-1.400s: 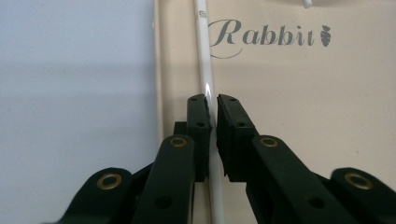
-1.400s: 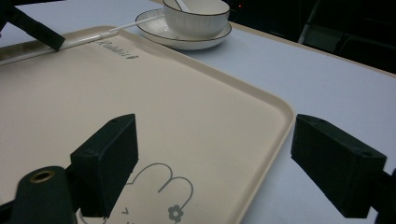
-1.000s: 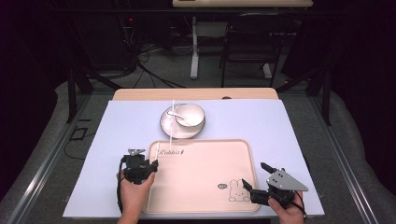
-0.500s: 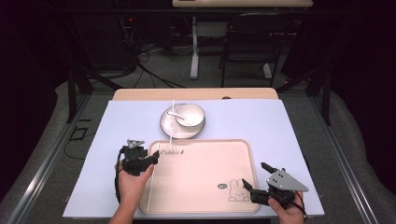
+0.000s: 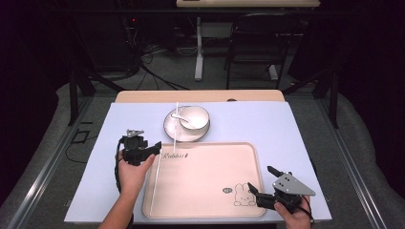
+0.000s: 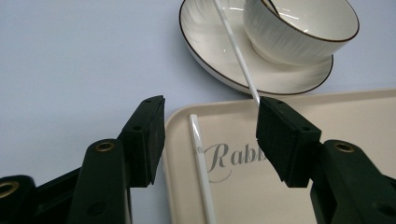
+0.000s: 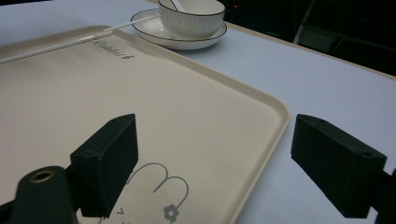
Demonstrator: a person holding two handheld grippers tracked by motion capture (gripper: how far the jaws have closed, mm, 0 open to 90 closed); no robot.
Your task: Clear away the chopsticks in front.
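Note:
A beige tray [image 5: 205,200] with a rabbit print lies at the table's front. One thin white stick [image 5: 154,183] lies along the tray's left rim. A second stick [image 5: 176,124] leans from the saucer [image 5: 172,131] down onto the tray. A white bowl [image 5: 193,118] holding a spoon [image 5: 179,116] stands on the saucer. My left gripper [image 5: 152,150] hovers at the tray's far left corner. Its jaws have just been opening, and the lying stick [image 6: 201,163] sits below and between them, untouched. My right gripper [image 5: 260,177] is open over the tray's near right corner [image 7: 275,116], holding nothing.
A pale blue mat [image 5: 286,129] covers the table under the tray and saucer. The table's wooden far edge [image 5: 200,95] shows behind the bowl. Dark floor, cables and chair legs lie beyond.
My left gripper has moved away from the person along the tray's left rim and risen a little, and its jaws have widened. The right gripper has stayed still.

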